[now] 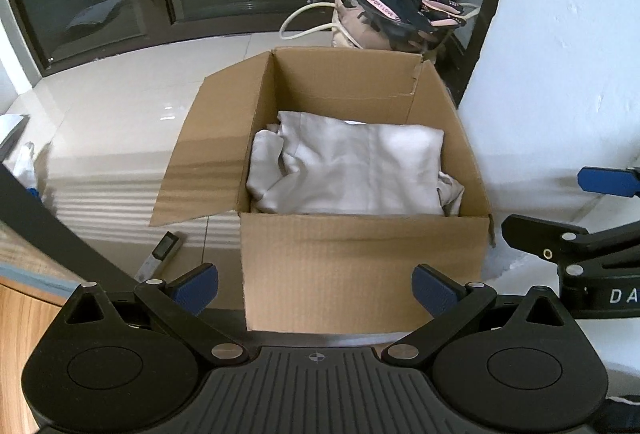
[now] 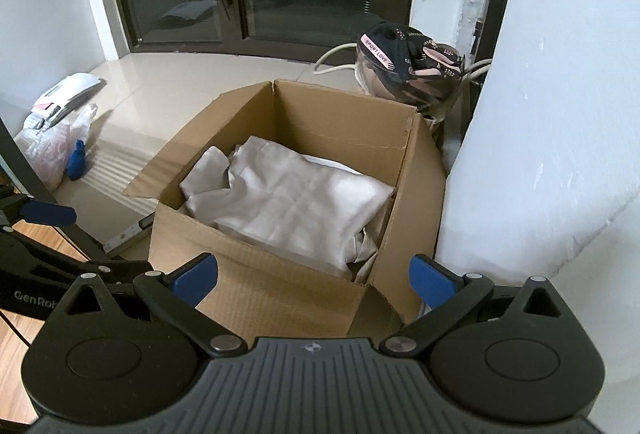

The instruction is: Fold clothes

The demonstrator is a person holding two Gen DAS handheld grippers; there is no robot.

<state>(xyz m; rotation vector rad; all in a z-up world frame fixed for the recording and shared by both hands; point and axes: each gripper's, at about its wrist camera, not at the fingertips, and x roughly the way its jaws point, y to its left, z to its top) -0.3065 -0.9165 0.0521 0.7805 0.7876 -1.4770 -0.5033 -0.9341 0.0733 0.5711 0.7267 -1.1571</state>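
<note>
We hold both grippers spread and empty above an open cardboard box (image 1: 366,266) on the tiled floor, with a folded pale grey garment (image 1: 348,170) lying inside it on top of other light cloth. The left gripper (image 1: 316,288) faces the box squarely, its blue pads wide apart on either side of the near wall; the right gripper (image 2: 314,280) looks in over the near right corner, equally released, nothing between its fingers. From the left wrist the garment lies straight ahead and below, past the near wall; from the right wrist it sits ahead and slightly to the left. Its long axis runs across the box from left to right, so each of our grippers faces one end of the fold. A loose bunched edge shows at the left end, near the splayed flap, and a crumpled corner of cloth peeks out at the right end, against the box wall. We judge the two grippers about equally near, the left lined up with the middle of the garment, the right closer to the crumpled end. Behind the box, a bag (image 1: 360,28) heaped with dark, pink-trimmed clothes (image 1: 400,4) waits by the wall, well apart from both grippers.
</note>
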